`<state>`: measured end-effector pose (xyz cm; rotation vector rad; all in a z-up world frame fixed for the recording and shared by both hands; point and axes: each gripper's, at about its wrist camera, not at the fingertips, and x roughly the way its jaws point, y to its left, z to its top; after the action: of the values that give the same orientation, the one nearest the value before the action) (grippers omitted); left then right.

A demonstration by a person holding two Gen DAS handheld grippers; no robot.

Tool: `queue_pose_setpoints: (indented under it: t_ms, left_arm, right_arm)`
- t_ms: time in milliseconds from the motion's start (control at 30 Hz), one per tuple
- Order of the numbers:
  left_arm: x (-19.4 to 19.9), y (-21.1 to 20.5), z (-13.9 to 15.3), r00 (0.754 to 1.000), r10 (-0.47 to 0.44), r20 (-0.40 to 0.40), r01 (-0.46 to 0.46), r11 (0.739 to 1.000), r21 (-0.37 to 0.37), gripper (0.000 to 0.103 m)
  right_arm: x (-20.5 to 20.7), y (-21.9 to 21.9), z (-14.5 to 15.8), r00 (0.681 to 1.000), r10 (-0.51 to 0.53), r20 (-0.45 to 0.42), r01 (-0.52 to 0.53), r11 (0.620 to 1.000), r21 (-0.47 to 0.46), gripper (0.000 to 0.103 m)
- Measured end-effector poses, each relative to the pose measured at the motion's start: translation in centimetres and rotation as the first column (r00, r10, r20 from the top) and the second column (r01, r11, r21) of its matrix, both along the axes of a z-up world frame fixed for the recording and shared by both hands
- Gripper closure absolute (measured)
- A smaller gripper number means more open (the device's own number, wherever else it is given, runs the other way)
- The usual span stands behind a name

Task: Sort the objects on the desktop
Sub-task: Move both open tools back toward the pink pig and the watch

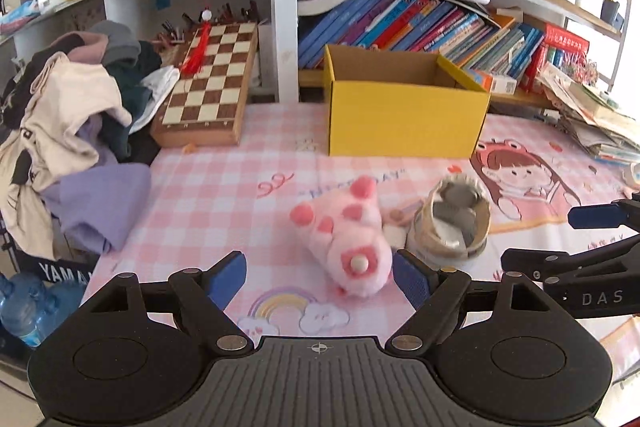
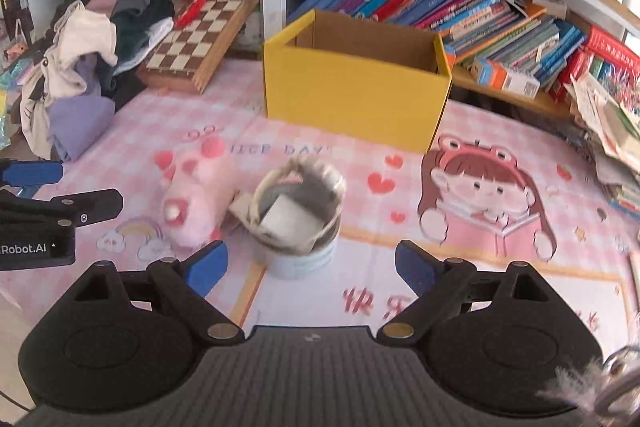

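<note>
Here, going from left to right, a heap of clothes [image 1: 76, 119] lies far out to the left of the left gripper [image 1: 320, 277], with a chessboard [image 1: 210, 83] leaning beside it against the shelf unit. The left gripper's jaws are spread wide and grasp nothing; its blue pads [image 1: 228, 273] stand apart on either side of the near end of a pink plush toy [image 1: 348, 247]. The toy lies on the pink checked tablecloth [image 1: 208, 195], just ahead of this gripper and closer to its right pad, though I cannot tell whether that pad touches it. Just right of the toy, touching or nearly so, stands a small round container [image 1: 452, 227] with grey and white bits inside it. Straight ahead of the left gripper and well beyond the toy sits a yellow cardboard box [image 1: 404, 111], open at the top, with rows of books [image 1: 420, 27] on the shelf behind it.

In the right wrist view the right gripper [image 2: 311, 269] is likewise released, jaws wide with nothing between them. The container [image 2: 300, 215] stands just ahead of it, nearer its left pad, with the plush toy [image 2: 192, 203] further left. The yellow box [image 2: 356, 91] is beyond the container, and a loose stack of papers [image 2: 608, 131] lies far to the right.
</note>
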<state>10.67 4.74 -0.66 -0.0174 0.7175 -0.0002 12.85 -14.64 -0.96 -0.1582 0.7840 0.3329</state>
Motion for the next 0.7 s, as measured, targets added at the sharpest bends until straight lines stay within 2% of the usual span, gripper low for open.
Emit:
queue_pose_setpoints:
  t_ms: [467,700]
  left_arm:
    - [-0.6,-0.7,-2.4,0.998,-0.033,-0.055,0.033,0.999,0.008,0.021]
    - [-0.1,-1.0,-2.8,0.998,-0.036,-0.057,0.037,0.999,0.011,0.021]
  right_arm:
    - [-0.5,0.6,-1.5,0.999,-0.021,-0.032,0.021,1.000,-0.008,0.012]
    - [-0.3,0.6,-2.0,0.999,-0.030,-0.039,0.029,1.000,-0.010,0.012]
